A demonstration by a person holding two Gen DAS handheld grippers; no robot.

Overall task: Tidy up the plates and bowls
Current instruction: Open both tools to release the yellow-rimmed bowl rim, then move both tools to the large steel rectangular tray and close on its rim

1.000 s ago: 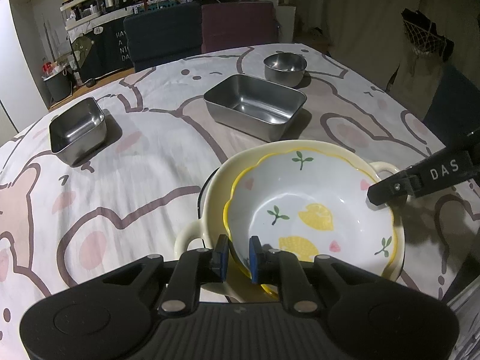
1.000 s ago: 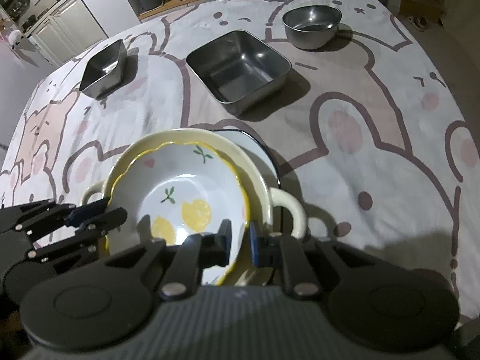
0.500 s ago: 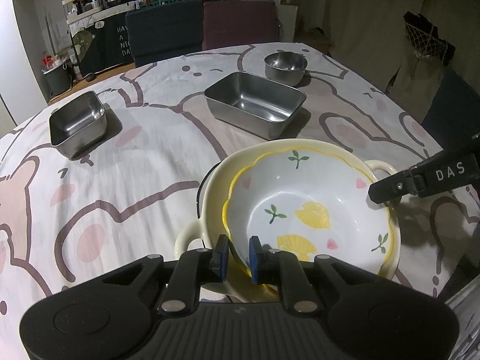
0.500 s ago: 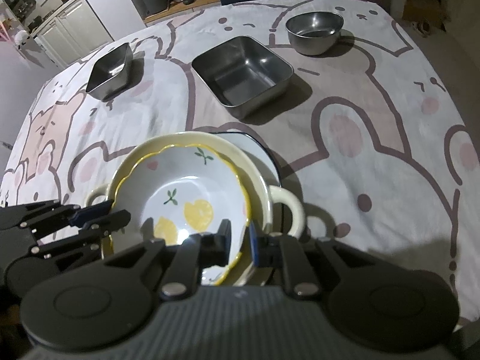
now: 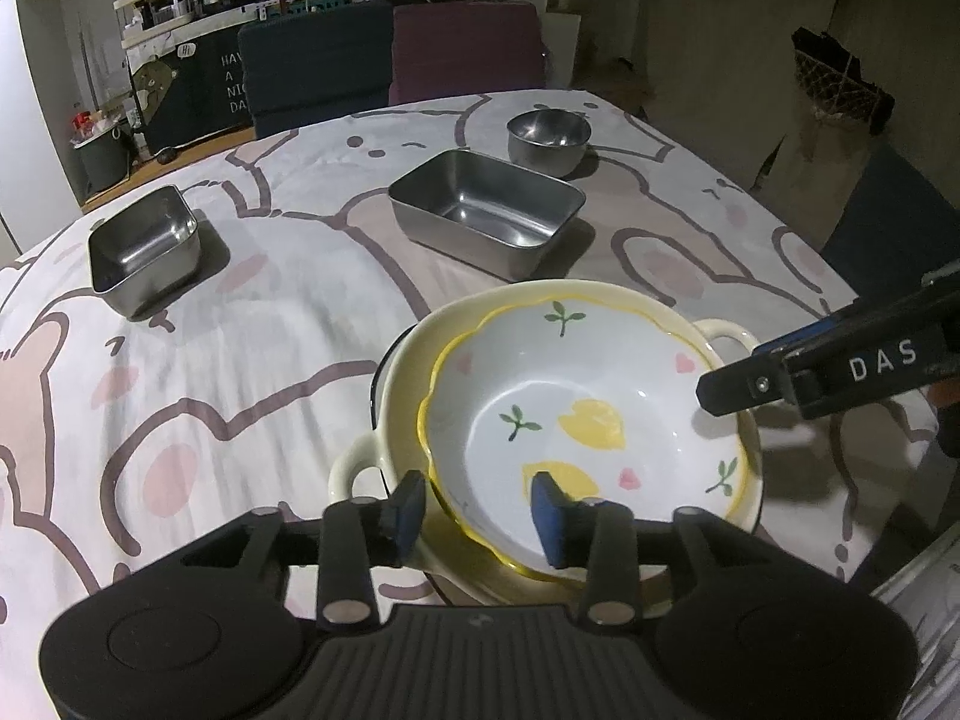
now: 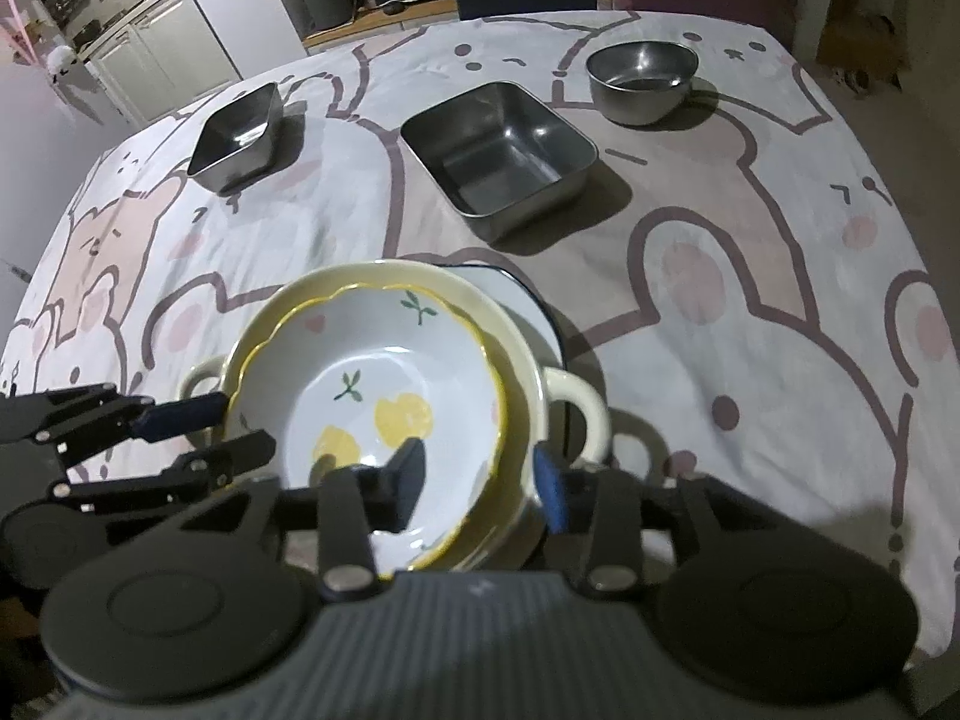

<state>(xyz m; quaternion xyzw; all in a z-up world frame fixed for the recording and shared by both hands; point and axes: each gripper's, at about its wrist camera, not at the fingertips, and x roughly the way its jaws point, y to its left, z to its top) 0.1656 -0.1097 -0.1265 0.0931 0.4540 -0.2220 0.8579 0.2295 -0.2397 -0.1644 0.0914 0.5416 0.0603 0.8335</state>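
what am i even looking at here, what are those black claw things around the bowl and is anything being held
Those are two hand-held grasping tools, one in each of a person's hands, with a camera on each looking along its fingers. One picture is from the left tool, the other from the right tool. Both have just been opening around the rim of the white lemon-patterned bowl, which sits nested in a cream two-handled bowl; nothing is gripped. Beyond lie a small square steel tin, a rectangular steel tray and a round steel bowl.
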